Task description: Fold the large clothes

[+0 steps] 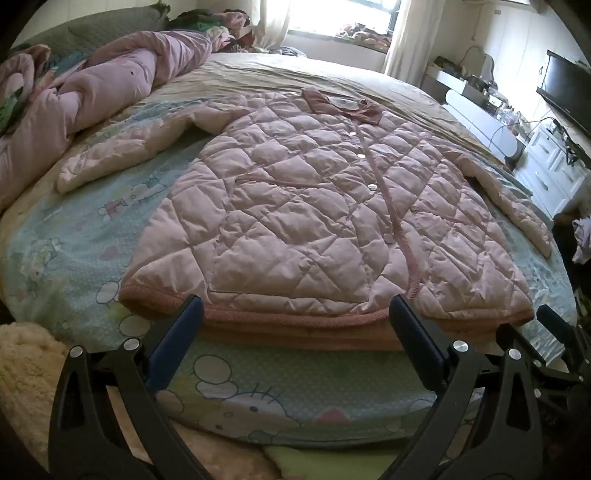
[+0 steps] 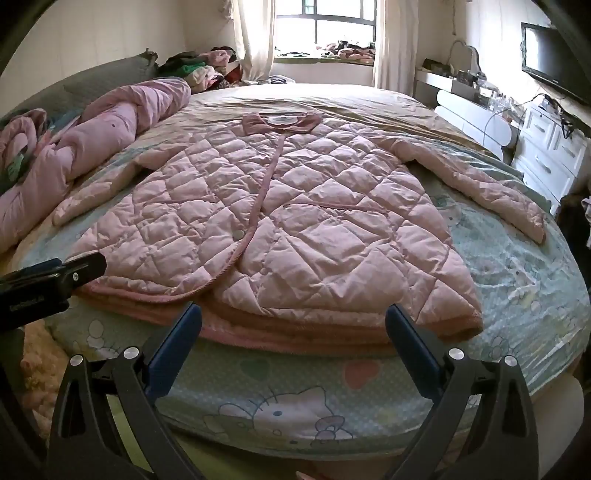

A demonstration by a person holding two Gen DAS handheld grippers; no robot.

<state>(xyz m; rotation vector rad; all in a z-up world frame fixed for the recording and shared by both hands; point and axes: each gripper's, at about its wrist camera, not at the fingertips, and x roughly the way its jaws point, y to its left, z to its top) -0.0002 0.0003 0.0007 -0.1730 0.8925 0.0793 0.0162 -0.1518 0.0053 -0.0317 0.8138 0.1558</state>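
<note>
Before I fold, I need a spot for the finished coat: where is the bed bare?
Far sheet between collar and window is free. Near edge below hem: narrow strip. Left crowded by duvet.

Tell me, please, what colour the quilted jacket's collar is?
Dusty rose, darker than the pale pink jacket; collar clearest in the right wrist view.

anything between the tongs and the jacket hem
Nothing visible. Both the left tongs and right tongs hang open just short of the pink quilted jacket, with only bare bedsheet before its hem.

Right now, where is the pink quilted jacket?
The pink quilted jacket lies spread flat mid-bed on the cartoon sheet, hem nearest both cameras, collar toward the window.
</note>
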